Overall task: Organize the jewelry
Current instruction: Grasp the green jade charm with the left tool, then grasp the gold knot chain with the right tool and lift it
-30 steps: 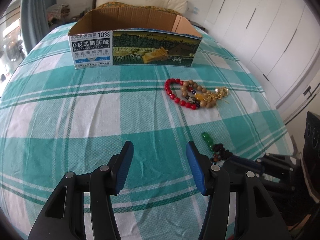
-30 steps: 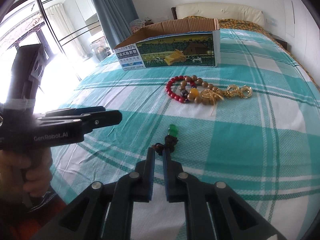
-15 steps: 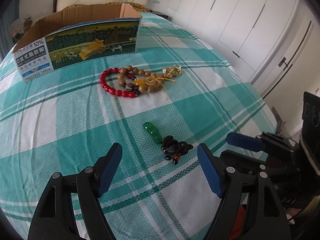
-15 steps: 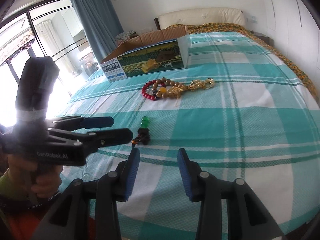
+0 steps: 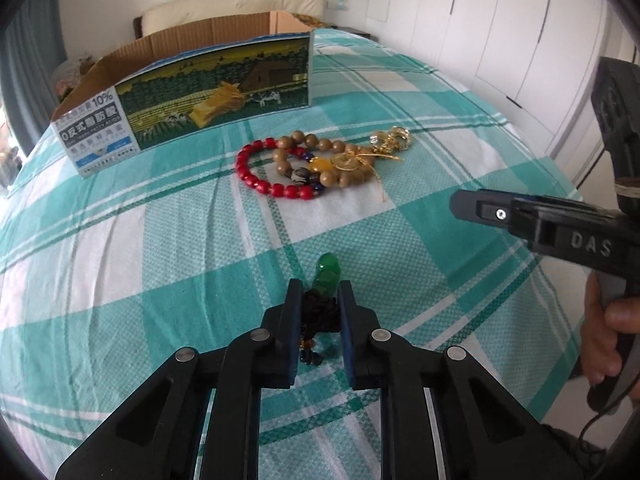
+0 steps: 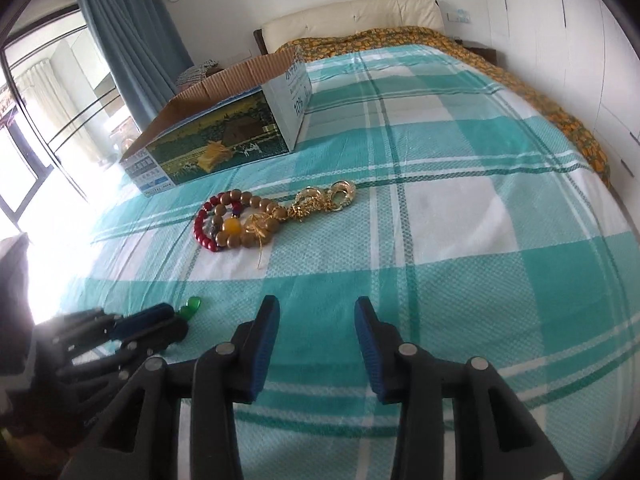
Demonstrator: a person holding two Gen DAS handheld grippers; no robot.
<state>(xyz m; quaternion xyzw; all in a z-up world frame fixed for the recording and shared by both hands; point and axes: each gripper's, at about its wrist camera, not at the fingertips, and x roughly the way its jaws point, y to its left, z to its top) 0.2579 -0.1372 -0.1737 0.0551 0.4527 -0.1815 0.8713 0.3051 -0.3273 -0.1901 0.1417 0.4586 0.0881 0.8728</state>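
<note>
My left gripper [image 5: 318,294] points steeply down at the bed; its jaws have just been closing and now pinch the dark knotted cord of a pendant [image 5: 318,312] between the blue pads. The pendant's green glass bead [image 5: 327,272] pokes out just past my left fingertips, lying on the teal-and-white checked bedspread [image 5: 160,240], while small beads on the cord sit further back between the fingers, nearer my wrist.

My right gripper [image 6: 316,320] hangs over bare bedspread with its jaws spread apart and nothing between them; the pads touch no jewelry. In the right wrist view my left gripper lies to the left of my right fingers, the green bead just showing at its tip.

Ahead of both grippers, well apart from the fingertips, rests a cluster of jewelry: a red bead bracelet [image 5: 264,178] overlapping a brown wooden bead bracelet [image 5: 320,160], with a gold ornament [image 5: 390,140] touching the wooden beads on their right.

Beyond the cluster stands an open cardboard box [image 5: 192,100] with a printed farm scene on its near wall. In the left wrist view a hand [image 5: 604,332] grips the handle of my right gripper at the right edge
</note>
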